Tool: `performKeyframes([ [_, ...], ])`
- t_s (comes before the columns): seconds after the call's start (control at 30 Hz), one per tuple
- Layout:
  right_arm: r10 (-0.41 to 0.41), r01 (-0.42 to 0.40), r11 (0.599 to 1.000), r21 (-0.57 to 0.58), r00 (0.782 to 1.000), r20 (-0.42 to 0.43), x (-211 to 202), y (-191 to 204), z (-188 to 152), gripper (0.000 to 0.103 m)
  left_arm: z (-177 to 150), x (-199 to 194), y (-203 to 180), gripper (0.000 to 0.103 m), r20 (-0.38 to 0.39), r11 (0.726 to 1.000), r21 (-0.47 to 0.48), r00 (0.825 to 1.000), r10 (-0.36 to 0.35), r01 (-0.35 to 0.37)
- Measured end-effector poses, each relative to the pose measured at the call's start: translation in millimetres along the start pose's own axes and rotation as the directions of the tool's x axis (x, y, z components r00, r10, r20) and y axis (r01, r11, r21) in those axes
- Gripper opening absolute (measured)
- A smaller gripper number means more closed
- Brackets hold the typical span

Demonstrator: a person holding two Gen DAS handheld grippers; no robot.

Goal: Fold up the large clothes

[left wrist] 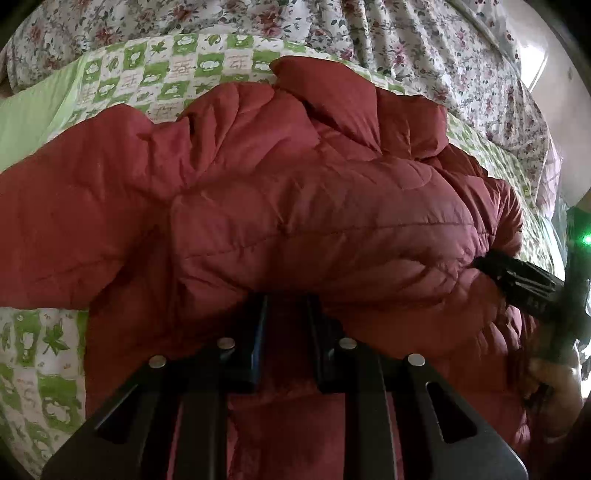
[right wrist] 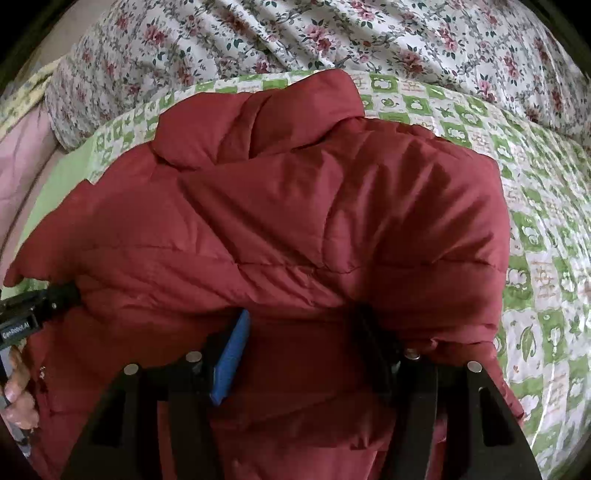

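A red quilted puffer jacket lies bunched on a green-and-white patterned quilt. It also fills the right wrist view. My left gripper has its fingers close together, pinching a fold of the jacket's near edge; the tips are buried in fabric. My right gripper stands wider, its blue-padded finger and dark finger pushed under a raised fold of the jacket. The right gripper shows at the right of the left wrist view, and the left gripper at the left of the right wrist view.
A floral duvet is heaped along the far side of the bed. The green-checked quilt extends to the right of the jacket. A pink sheet shows at the far left. A hand holds the left tool.
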State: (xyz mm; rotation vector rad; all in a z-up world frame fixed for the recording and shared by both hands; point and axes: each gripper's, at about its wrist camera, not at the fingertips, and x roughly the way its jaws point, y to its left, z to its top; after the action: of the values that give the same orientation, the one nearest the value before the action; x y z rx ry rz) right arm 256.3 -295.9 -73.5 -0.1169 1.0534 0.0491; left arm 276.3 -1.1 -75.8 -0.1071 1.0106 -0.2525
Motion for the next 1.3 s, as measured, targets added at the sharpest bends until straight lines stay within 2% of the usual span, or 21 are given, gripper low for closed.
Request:
performKeyframes([
  [0.1, 0.003, -0.003, 1.0, 0.005, 1.0, 0.006, -1, 2, -1, 0.061, 0, -4, 2, 0.019, 0.001, 1.0, -0.013, 1.0, -0.017, 0.017],
  [0.17, 0.013, -0.013, 1.0, 0.012, 1.0, 0.014, -9, 2, -3, 0.061, -1, -12, 8, 0.021, 0.005, 0.997, -0.045, 0.998, -0.063, 0.063],
  [0.27, 0.042, -0.043, 0.999, 0.029, 0.998, 0.036, -30, 1, -7, 0.061, -2, -24, 17, 0.038, 0.009, 0.986, -0.101, 0.991, -0.131, 0.131],
  [0.3, 0.054, -0.055, 0.998, 0.028, 0.997, 0.048, -39, 3, -8, 0.061, -3, -30, 20, 0.043, 0.017, 0.984, -0.117, 0.991, -0.133, 0.134],
  [0.43, 0.094, -0.096, 0.995, 0.014, 0.993, 0.067, -63, 13, -19, 0.061, -10, -49, 28, 0.056, 0.043, 0.987, -0.131, 0.995, -0.088, 0.093],
  [0.5, 0.123, -0.124, 0.992, 0.011, 0.991, 0.062, -73, 19, -25, 0.061, -16, -59, 37, 0.073, 0.055, 0.986, -0.153, 0.996, -0.065, 0.073],
  [0.6, 0.153, -0.154, 0.988, 0.003, 0.986, 0.063, -86, 25, -32, 0.061, -26, -72, 61, 0.076, 0.078, 0.975, -0.214, 0.996, -0.04, 0.055],
  [0.73, 0.187, -0.186, 0.982, -0.019, 0.98, 0.074, -105, 37, -45, 0.061, -40, -87, 107, 0.076, 0.103, 0.943, -0.329, 0.995, -0.017, 0.05],
  [0.87, 0.208, -0.206, 0.978, -0.038, 0.976, 0.07, -115, 49, -56, 0.063, -53, -104, 158, 0.076, 0.12, 0.893, -0.451, 0.992, 0.047, 0.013],
  [1.13, 0.235, -0.233, 0.971, -0.061, 0.971, 0.037, -120, 63, -73, 0.063, -68, -120, 229, 0.076, 0.143, 0.794, -0.608, 0.983, 0.117, -0.006],
  [1.3, 0.241, -0.238, 0.968, -0.073, 0.97, 0.03, -124, 65, -80, 0.063, -76, -122, 268, 0.076, 0.156, 0.732, -0.681, 0.979, 0.132, 0.01],
])
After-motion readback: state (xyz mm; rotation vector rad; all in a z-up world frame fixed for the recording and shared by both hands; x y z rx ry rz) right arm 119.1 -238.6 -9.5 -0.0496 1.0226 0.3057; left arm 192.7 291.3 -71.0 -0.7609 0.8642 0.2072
